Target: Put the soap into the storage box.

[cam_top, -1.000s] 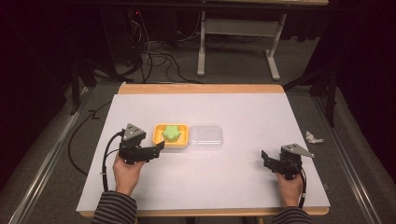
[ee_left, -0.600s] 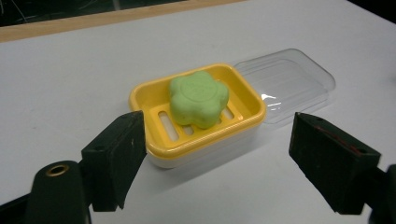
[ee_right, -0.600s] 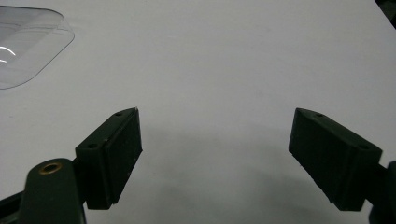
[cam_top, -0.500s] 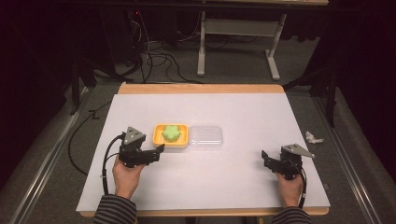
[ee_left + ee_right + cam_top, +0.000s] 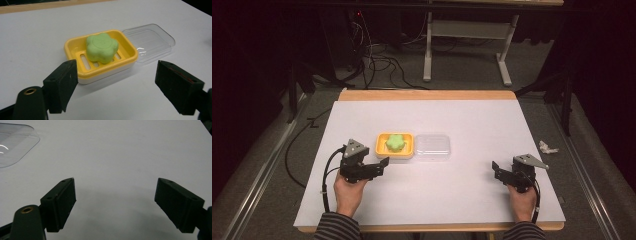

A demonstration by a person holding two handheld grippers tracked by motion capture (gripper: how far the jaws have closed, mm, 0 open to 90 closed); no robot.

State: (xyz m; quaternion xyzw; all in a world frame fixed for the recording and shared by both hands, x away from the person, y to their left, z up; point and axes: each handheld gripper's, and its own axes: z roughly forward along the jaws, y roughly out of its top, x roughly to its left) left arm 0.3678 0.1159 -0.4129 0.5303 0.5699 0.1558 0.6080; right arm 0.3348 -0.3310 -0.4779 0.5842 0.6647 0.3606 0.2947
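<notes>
**Both grippers open, soap in dish at centre-left of table**

High view: white table with a wooden far edge fills the middle of the frame. A yellow dish sits left of centre, a green flower-shaped soap lying in it. A clear lid lies flat on the table, touching the dish on its right side.

Left gripper is at lower left of the frame, held in the left hand, just below and left of the dish. Fingers point toward the dish's near corner, apart from it. A black cable loops from the gripper down the left.

Right gripper is at lower right, held in the right hand, well apart from dish and lid, fingers pointing left.

Left gripper view: fingers spread wide, nothing between them but bare table. Dish lies ahead in mid-frame, soap resting on its slotted floor, lid at upper right against the dish.

Right gripper view: fingers likewise spread wide over bare table. Corner of the lid at upper left of frame.

Floor beyond the table, upper frame: tangled cables and a grey frame leg. A small white crumpled scrap lies right of the table.
</notes>
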